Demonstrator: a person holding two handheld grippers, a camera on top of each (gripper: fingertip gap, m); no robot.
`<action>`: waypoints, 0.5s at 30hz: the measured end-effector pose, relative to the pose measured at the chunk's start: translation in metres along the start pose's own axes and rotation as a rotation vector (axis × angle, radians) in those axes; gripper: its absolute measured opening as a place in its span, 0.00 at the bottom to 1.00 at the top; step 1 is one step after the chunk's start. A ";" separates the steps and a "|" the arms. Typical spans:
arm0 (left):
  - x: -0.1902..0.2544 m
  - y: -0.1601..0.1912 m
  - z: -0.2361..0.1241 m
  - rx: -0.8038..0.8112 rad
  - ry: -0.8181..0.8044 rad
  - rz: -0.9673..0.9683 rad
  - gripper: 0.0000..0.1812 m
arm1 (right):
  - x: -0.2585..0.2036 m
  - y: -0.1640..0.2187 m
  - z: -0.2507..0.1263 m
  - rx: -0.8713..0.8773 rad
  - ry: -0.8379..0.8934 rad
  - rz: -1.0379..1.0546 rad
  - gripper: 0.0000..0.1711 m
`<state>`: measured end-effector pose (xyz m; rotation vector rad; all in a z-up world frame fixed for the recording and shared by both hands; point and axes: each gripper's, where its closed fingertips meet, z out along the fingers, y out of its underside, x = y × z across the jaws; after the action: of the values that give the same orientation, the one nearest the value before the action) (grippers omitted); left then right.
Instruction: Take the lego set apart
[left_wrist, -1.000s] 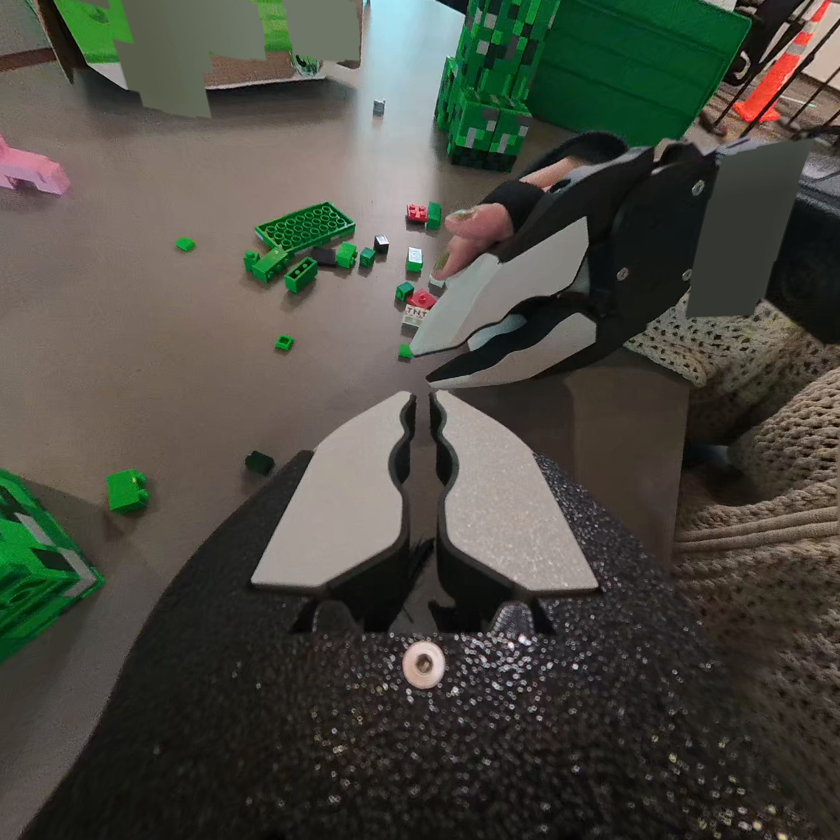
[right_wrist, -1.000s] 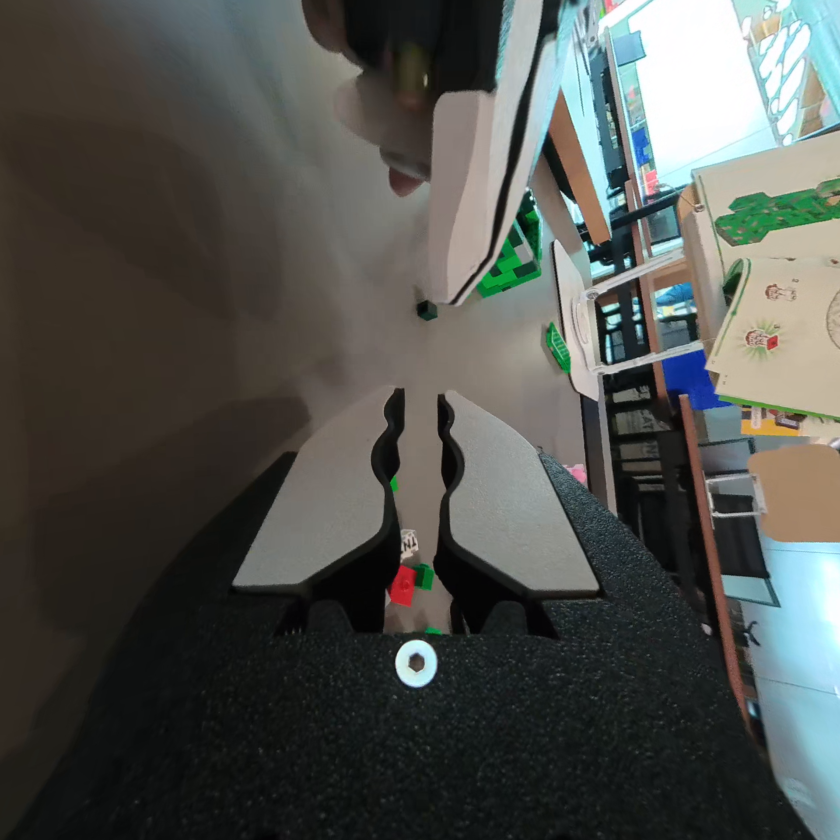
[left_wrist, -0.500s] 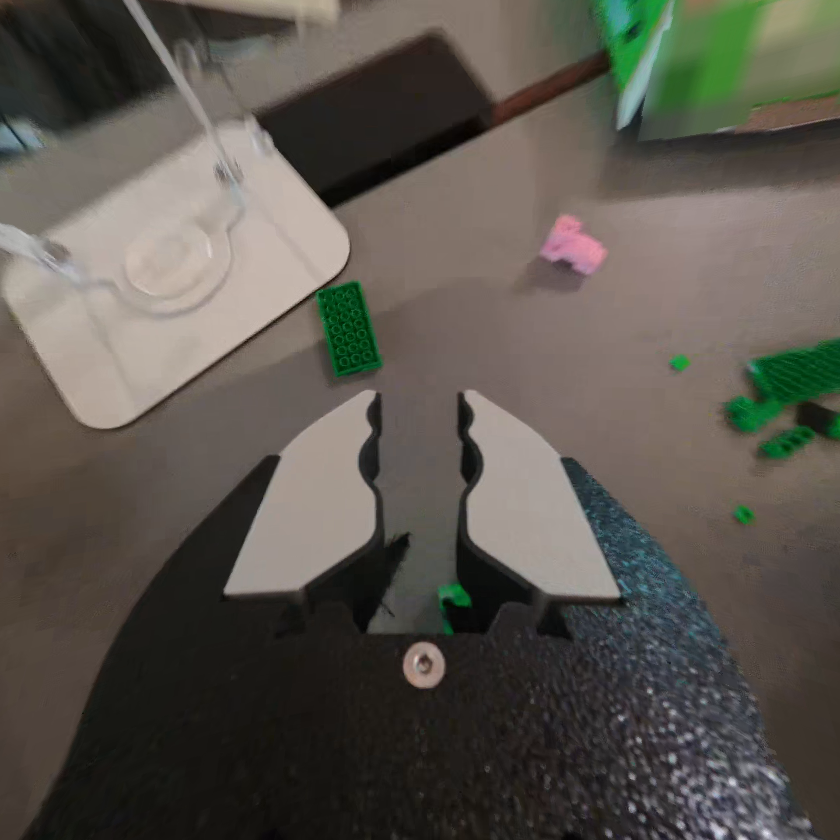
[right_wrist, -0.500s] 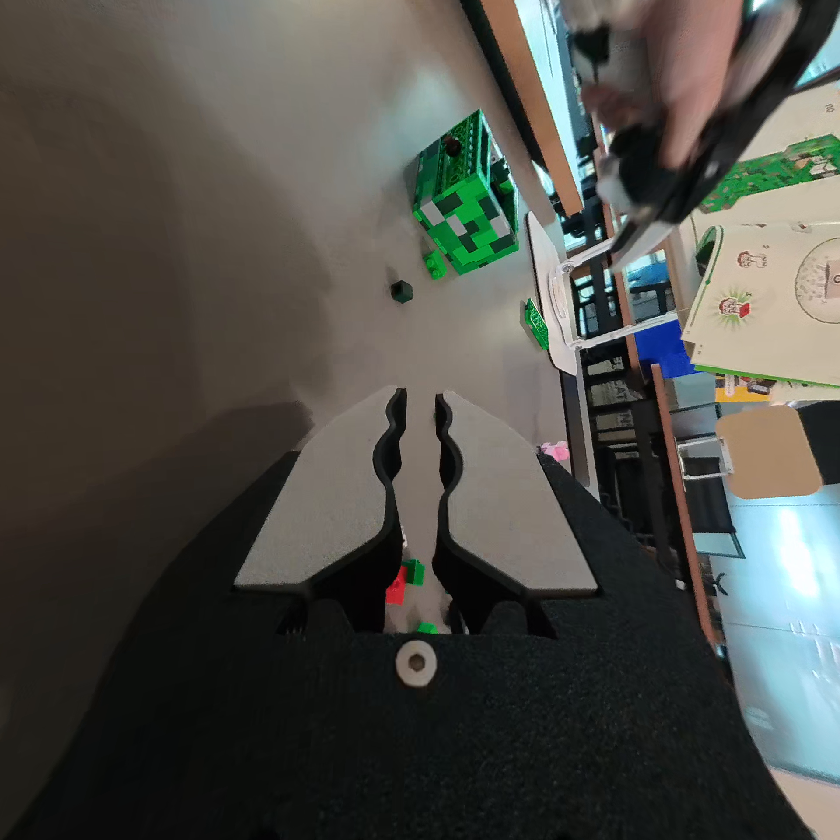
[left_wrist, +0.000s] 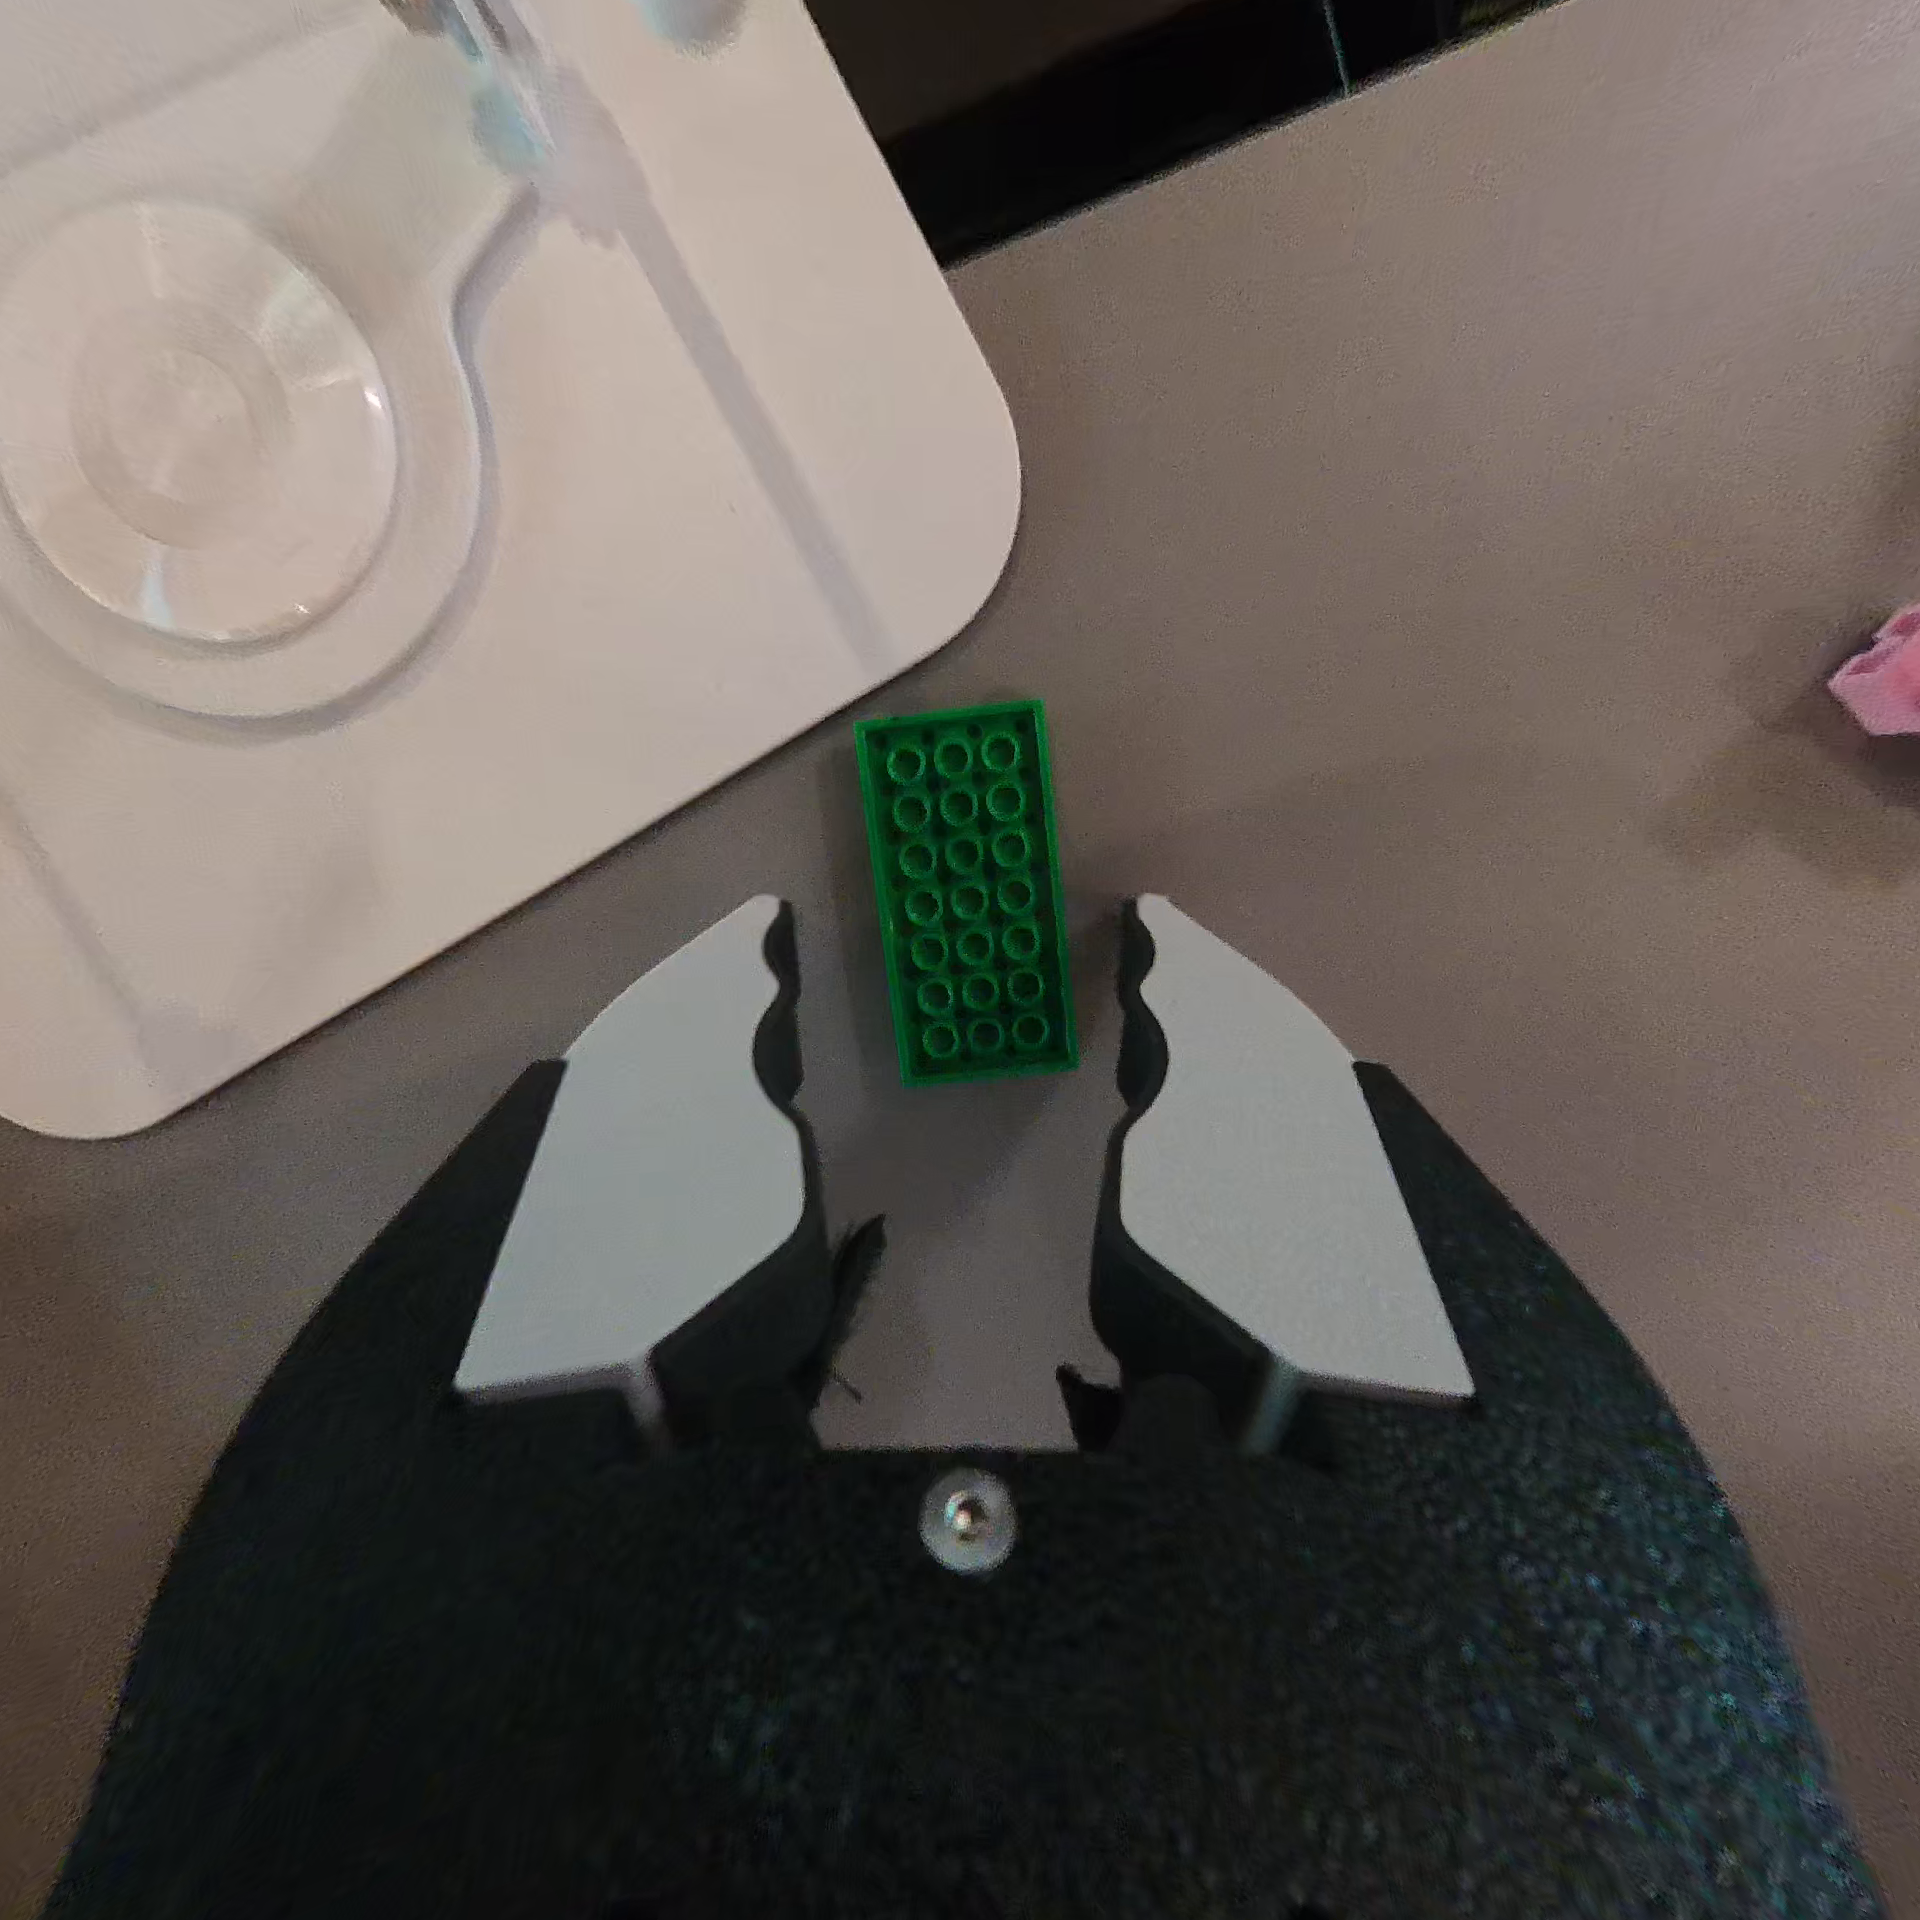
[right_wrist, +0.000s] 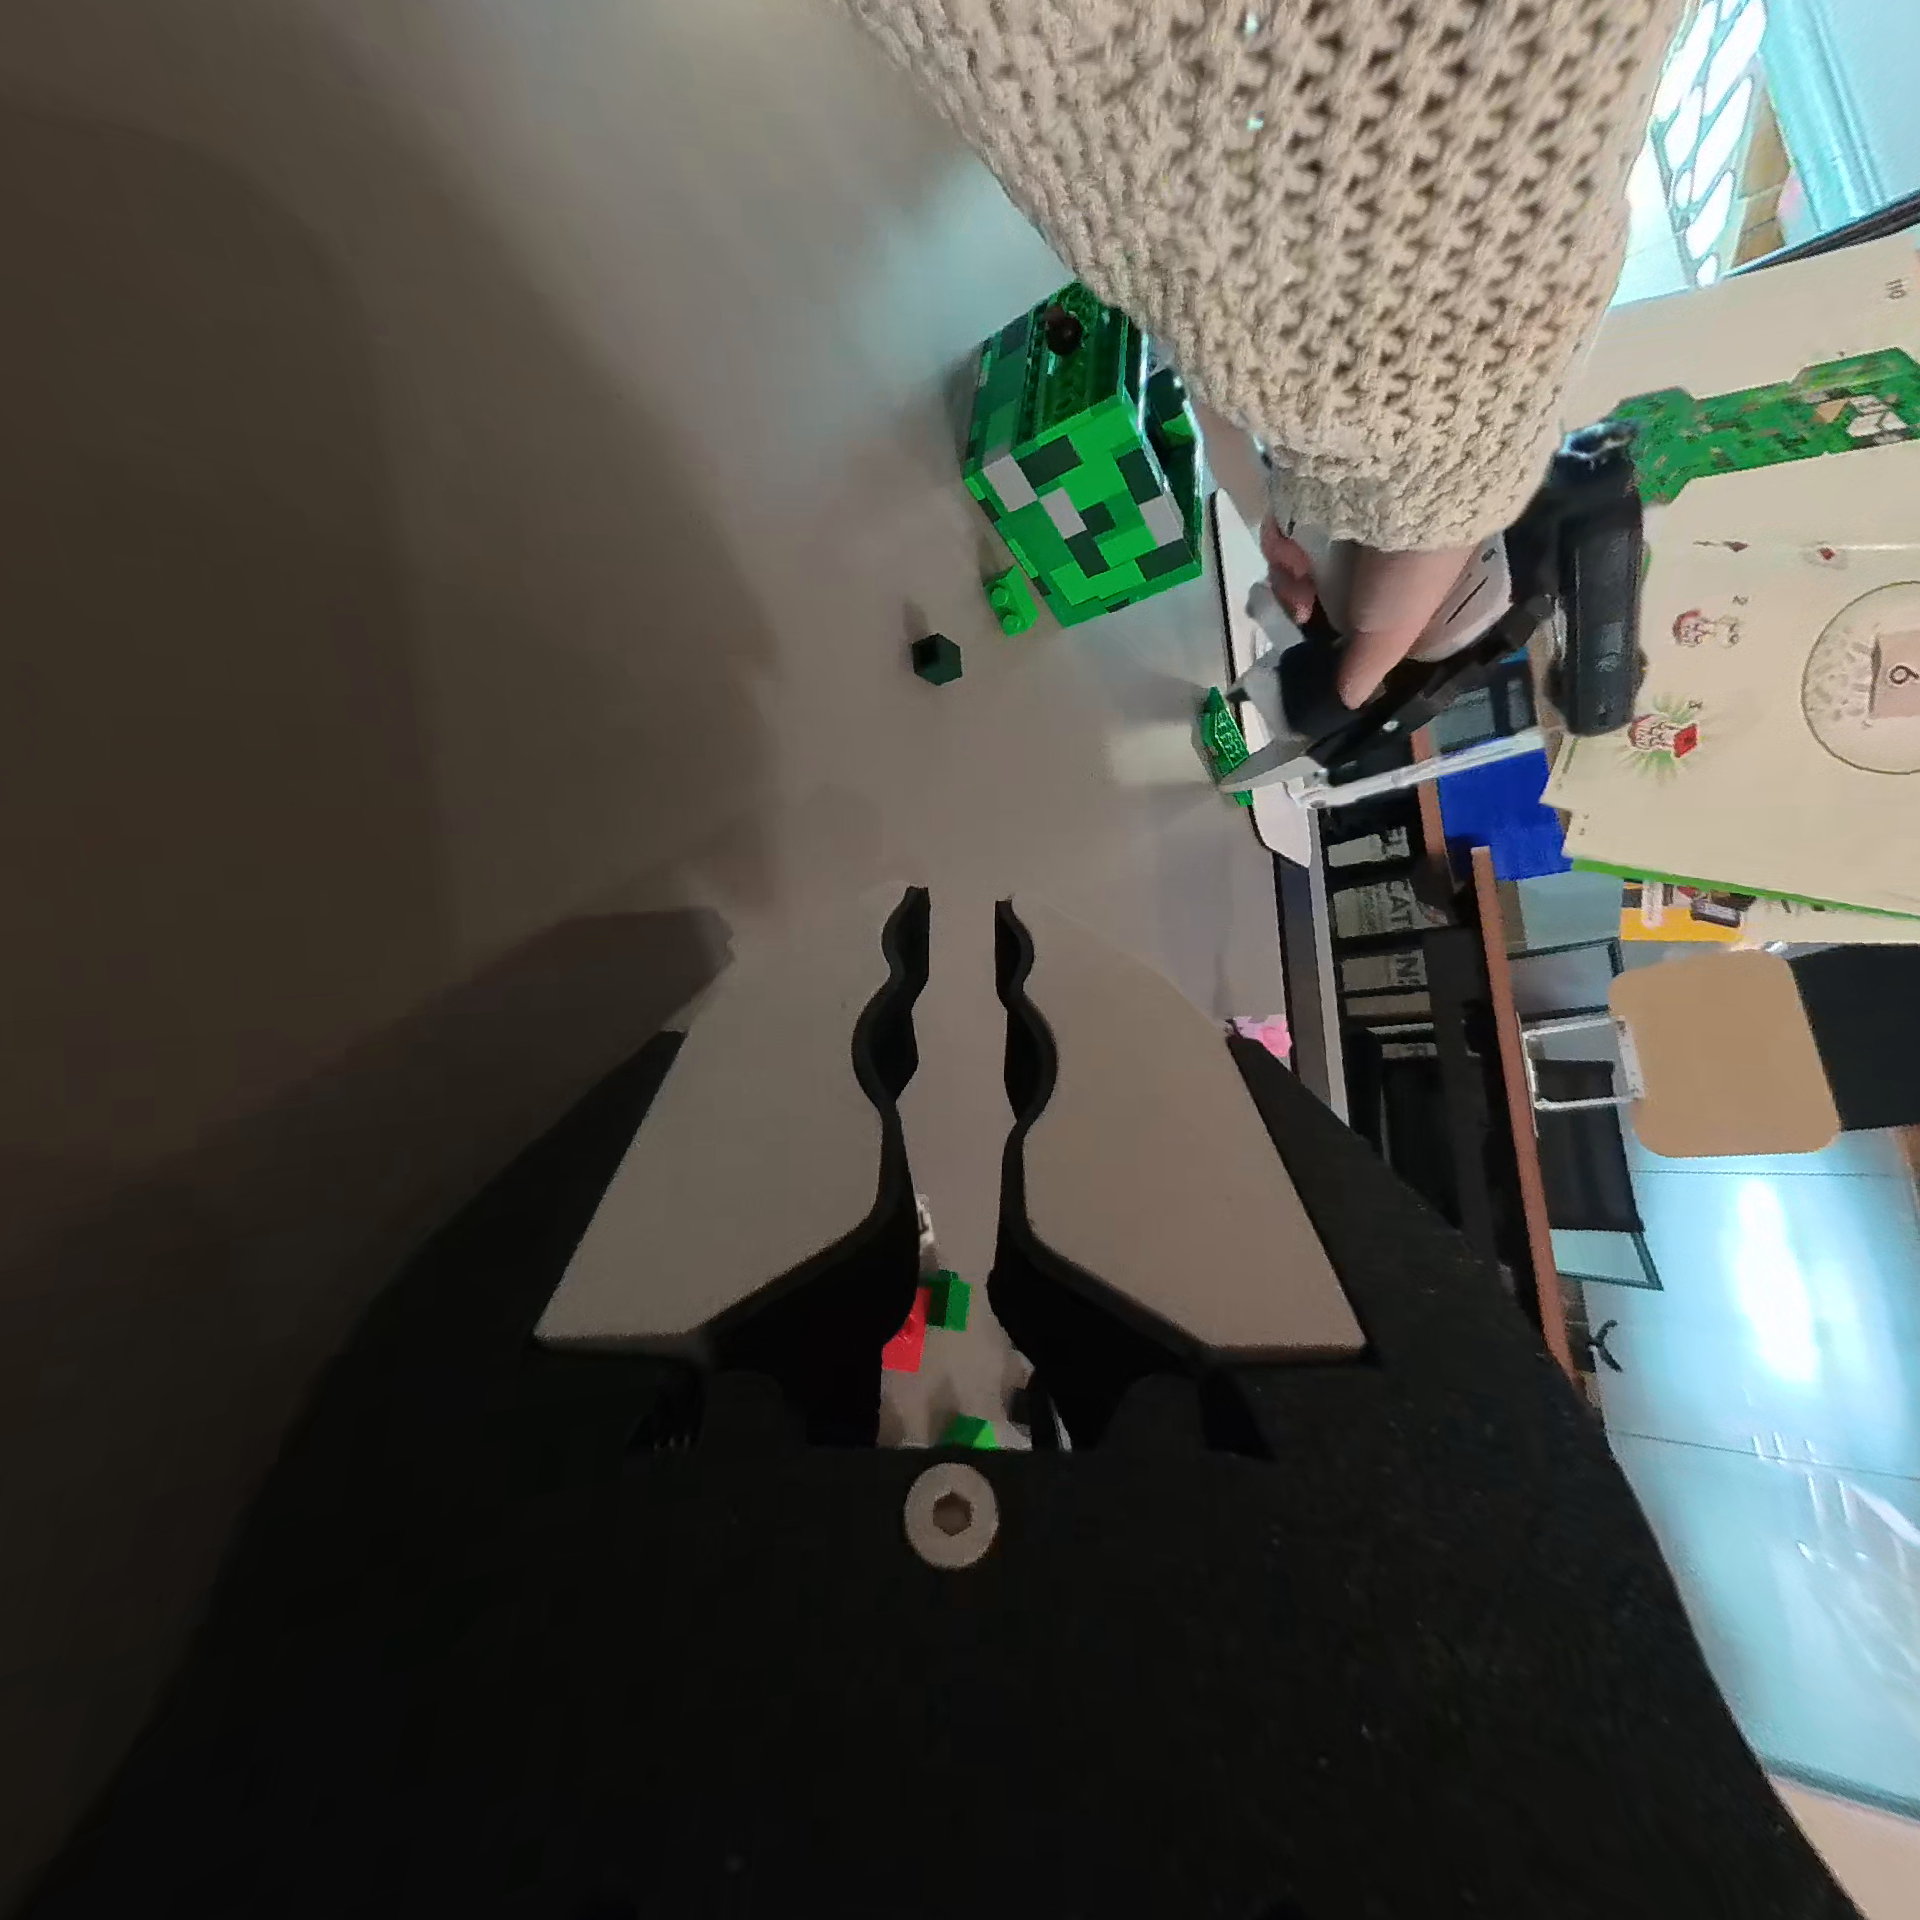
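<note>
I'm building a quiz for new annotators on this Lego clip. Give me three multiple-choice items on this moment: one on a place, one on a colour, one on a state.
1. Where does the green plate lie?
A. On the white base
B. On the table beside the white base
C. On top of the green block head

2. What colour is the small piece at the right edge of the left wrist view?
A. Pink
B. Blue
C. Yellow

3. How does the left gripper stand?
A. Shut on the plate
B. Shut and empty
C. Open, jaws either side of the plate

Key: 1 B, the plate rests on the grey table just off the white base. 2 A, the piece is pink. 3 C, a gap shows between each jaw and the plate.
</note>
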<state>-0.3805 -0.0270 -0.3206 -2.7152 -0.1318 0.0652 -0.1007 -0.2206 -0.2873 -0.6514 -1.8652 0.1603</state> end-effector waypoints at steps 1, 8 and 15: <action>-0.001 -0.001 0.001 -0.004 -0.004 0.002 0.29 | 0.001 0.000 0.000 -0.002 0.003 0.000 0.07; 0.016 0.007 -0.010 -0.027 0.062 0.133 0.18 | 0.011 0.005 0.000 -0.012 0.054 0.042 0.07; 0.170 0.015 -0.177 0.523 0.978 0.051 0.17 | 0.063 -0.002 -0.020 0.113 0.304 0.230 0.20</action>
<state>-0.1989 -0.0956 -0.1702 -1.9593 0.2146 -1.0337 -0.0988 -0.1945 -0.2261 -0.7659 -1.4773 0.2970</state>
